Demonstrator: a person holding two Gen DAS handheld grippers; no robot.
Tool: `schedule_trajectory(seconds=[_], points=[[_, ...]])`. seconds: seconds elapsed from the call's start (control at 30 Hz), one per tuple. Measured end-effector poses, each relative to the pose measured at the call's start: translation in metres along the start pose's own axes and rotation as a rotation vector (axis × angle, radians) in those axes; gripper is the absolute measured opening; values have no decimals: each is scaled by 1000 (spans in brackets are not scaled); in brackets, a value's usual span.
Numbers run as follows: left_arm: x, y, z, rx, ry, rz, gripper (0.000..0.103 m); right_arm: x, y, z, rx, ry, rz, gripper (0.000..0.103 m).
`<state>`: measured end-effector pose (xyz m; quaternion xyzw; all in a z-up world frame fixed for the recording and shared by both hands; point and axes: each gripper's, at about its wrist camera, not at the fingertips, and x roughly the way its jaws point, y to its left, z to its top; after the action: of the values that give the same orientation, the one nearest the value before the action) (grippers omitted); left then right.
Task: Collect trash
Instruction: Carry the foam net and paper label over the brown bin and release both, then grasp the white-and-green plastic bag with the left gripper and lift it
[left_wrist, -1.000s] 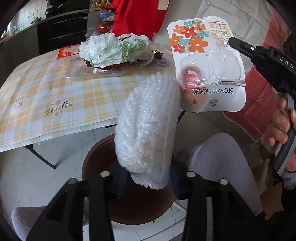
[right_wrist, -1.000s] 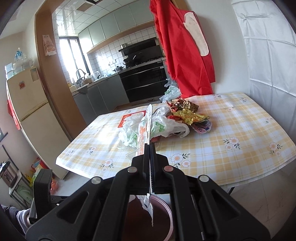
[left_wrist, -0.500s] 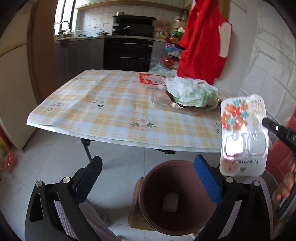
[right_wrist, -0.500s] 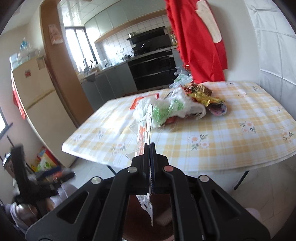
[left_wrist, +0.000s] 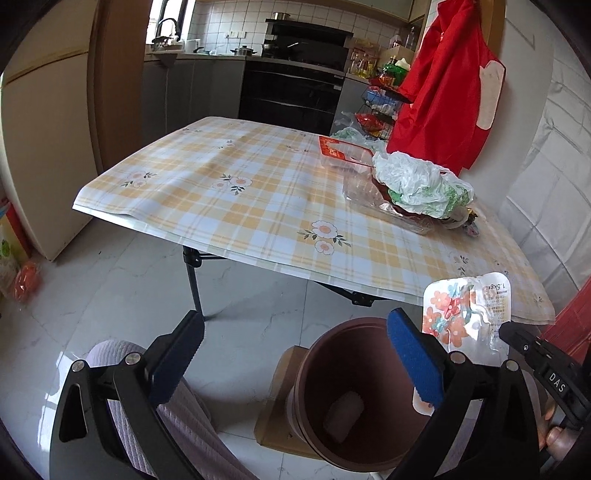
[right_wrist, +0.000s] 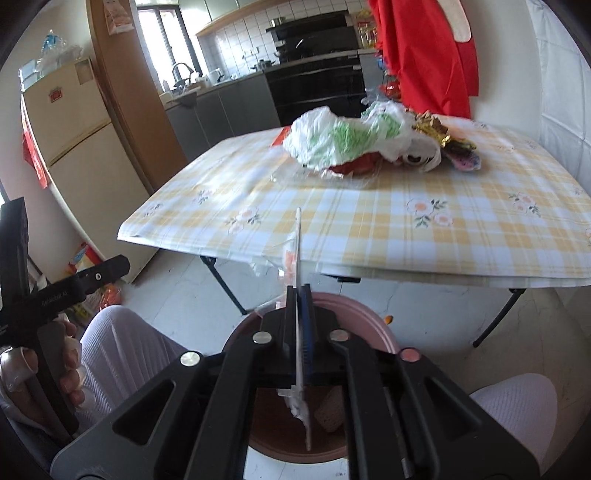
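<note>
- Over the bin (left_wrist: 354, 398), the right gripper (right_wrist: 297, 295) pinches a blister pack (left_wrist: 467, 314) edge-on; its fingers are clamped nearly flat on the card.
- Beside the bin, the left gripper (left_wrist: 291, 354) stands wide apart and empty.
- Pack: probably light, thin and springy, with slick plastic; a grip on the flat card edge suits it, since the bubble would likely crush.
- Inside the bin lies a pale wad (left_wrist: 343, 411).
- On the tabletop (left_wrist: 229, 199) sits a heap (left_wrist: 417, 188): a crumpled bag, likely soft and weightless, over a clear tray that looks brittle.
- Beneath the bag, wrappers are mostly hidden; the pack's lower edge is cut off behind the left fingers (left_wrist: 413, 362).
</note>
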<state>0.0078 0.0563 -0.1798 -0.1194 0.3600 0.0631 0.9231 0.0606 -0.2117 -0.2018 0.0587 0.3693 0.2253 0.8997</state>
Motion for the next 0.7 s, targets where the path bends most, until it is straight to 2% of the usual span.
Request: schedule_trajectory(seconds=[0.03,0.1,0.13,0.27,0.3,0.5,0.7], points=[[1,0,-1,-1,4,2,97,0,0,-1,3,2,-1,16],[1,1,-1,-5,5,9,97,-1,-1,-2,3,-4,-14,36],[0,2,-1,-7,3,14,97,-2,-2,-2,5,-7,-19,39],[0,2,-1,-10,2,20,97,-6,-8,-1,40,-27,-76,87],[0,2,-1,-9,3,21,97,-9,-10,0,52,-43,-93,94],[-1,1,-1,-3,2,22,97,-7,-27,0,119,-29,-191,97],[1,2,-2,-1,13,26,97,-2,-30,-3,101,-28,-261,97]])
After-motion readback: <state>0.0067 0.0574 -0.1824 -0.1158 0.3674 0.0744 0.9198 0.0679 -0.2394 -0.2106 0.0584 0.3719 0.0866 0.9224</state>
